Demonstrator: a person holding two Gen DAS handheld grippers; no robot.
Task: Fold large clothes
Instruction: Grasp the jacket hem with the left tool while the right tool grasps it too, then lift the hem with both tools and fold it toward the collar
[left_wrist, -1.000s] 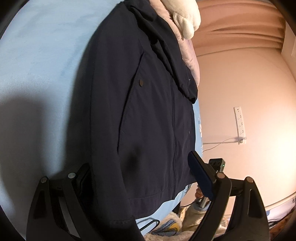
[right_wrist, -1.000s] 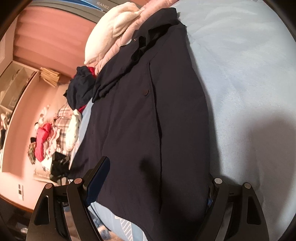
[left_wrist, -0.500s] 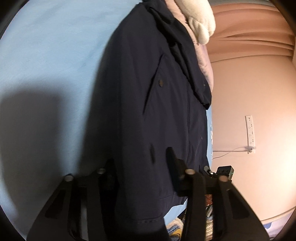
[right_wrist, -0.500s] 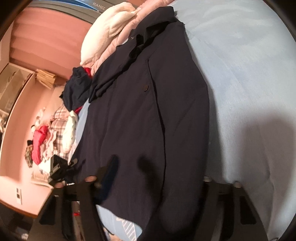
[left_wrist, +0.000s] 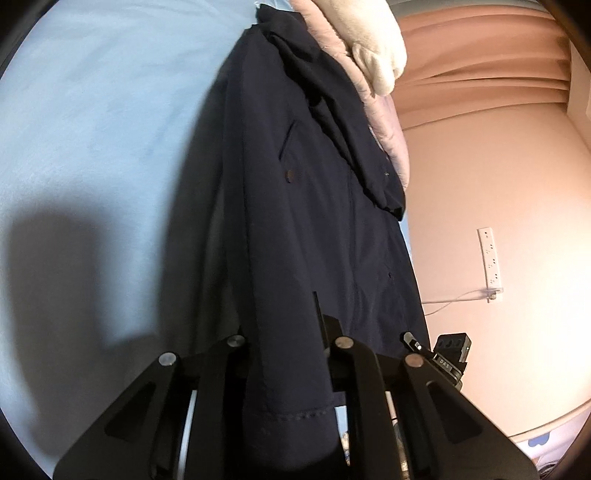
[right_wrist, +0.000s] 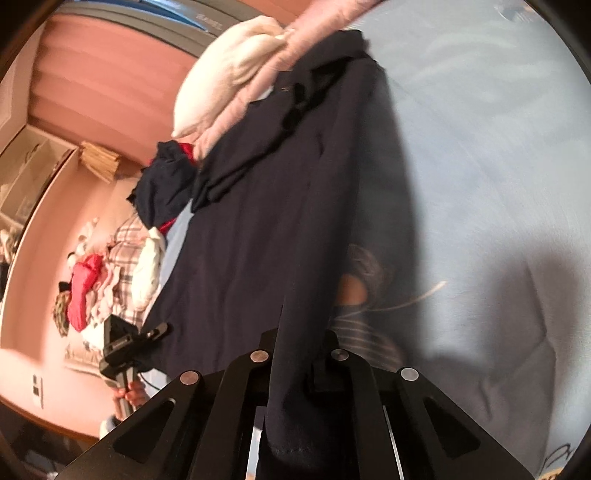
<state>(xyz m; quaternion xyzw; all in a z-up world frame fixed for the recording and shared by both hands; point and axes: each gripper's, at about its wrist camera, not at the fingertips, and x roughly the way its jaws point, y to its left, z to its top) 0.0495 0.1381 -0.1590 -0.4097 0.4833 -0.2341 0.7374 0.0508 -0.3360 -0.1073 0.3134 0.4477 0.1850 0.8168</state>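
Note:
A large dark navy jacket (left_wrist: 314, 221) lies lengthwise on a light blue bed sheet (left_wrist: 92, 129), collar at the far end. My left gripper (left_wrist: 288, 350) has its jaws closing tight on the near hem, with fabric pinched between the pads. In the right wrist view the same jacket (right_wrist: 266, 221) runs away from me, and my right gripper (right_wrist: 295, 343) has its jaws closing on another part of the hem, which is raised a little off the sheet (right_wrist: 480, 147). Striped fabric (right_wrist: 362, 332) shows under the lifted edge.
A cream pillow (right_wrist: 229, 77) and a pink quilt (left_wrist: 384, 122) lie beyond the collar. A heap of clothes (right_wrist: 110, 273) sits by the pink wall. A black hand-held device (right_wrist: 118, 343) is near the bed edge, also the device (left_wrist: 450, 350). A wall socket strip (left_wrist: 489, 258) hangs with a cable.
Both grippers went from wide open around the hem to closed on it. The right one has lifted its edge slightly, showing striped fabric underneath.

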